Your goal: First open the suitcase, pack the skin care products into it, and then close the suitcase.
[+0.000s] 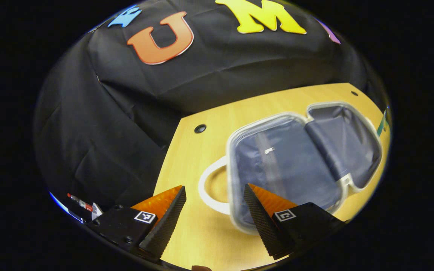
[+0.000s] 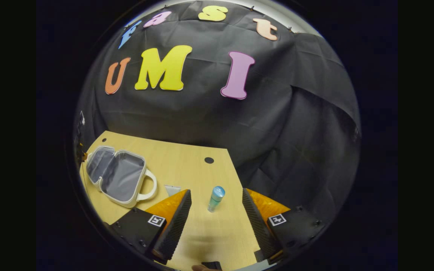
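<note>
1. Both grippers, the left gripper (image 1: 214, 203) and the right gripper (image 2: 217, 205), have their jaws spread wide, holding nothing.
2. On the table (image 2: 187, 165) lies the suitcase (image 1: 300, 158), open.
3. One small bottle (image 2: 216, 198) stands near it, between the right fingers.

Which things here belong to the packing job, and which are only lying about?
For the job:
- white suitcase with grey lining, lying open on the table
- small bottle with a blue cap, upright ahead of the right gripper, whose fingers are apart
- small white triangular item, perhaps a product

Lying about:
- red and white things off the wooden table
</note>
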Motion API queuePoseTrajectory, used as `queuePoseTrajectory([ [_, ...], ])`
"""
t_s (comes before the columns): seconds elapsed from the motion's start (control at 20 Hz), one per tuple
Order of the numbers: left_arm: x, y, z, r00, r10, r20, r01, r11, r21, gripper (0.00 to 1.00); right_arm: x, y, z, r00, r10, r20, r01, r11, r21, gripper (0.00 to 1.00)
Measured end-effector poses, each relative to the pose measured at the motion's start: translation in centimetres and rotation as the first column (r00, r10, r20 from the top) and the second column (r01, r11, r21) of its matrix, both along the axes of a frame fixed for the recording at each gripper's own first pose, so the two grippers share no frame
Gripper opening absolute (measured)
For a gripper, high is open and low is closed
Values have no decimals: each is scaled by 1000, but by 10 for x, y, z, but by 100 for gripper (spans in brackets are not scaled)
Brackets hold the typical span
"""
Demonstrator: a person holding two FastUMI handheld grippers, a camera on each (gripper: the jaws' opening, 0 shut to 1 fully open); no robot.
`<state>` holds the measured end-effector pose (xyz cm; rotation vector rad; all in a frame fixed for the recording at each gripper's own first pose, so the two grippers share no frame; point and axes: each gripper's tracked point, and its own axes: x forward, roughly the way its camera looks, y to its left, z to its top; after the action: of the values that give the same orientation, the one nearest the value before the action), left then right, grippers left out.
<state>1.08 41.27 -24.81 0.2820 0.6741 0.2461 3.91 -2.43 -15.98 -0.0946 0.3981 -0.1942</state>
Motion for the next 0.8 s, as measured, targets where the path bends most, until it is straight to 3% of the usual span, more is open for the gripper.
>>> queuePoseTrajectory([
  [0.25,19,-138,35,985,-121,123,133,987,-93,99,9,-19,-10,997,75,-15,-76,997,-21,81],
  [0.5,37,-268,68,943,-202,265,257,948,-189,99,16,-43,-15,992,127,-25,-128,992,-24,80],
  [0.6,39,-307,78,928,-216,305,279,943,-181,99,17,-55,-18,990,139,-32,-139,990,-26,80],
  [0.8,44,-386,66,903,-296,311,376,895,-241,99,19,-77,-21,990,140,-26,-141,988,-57,80],
])
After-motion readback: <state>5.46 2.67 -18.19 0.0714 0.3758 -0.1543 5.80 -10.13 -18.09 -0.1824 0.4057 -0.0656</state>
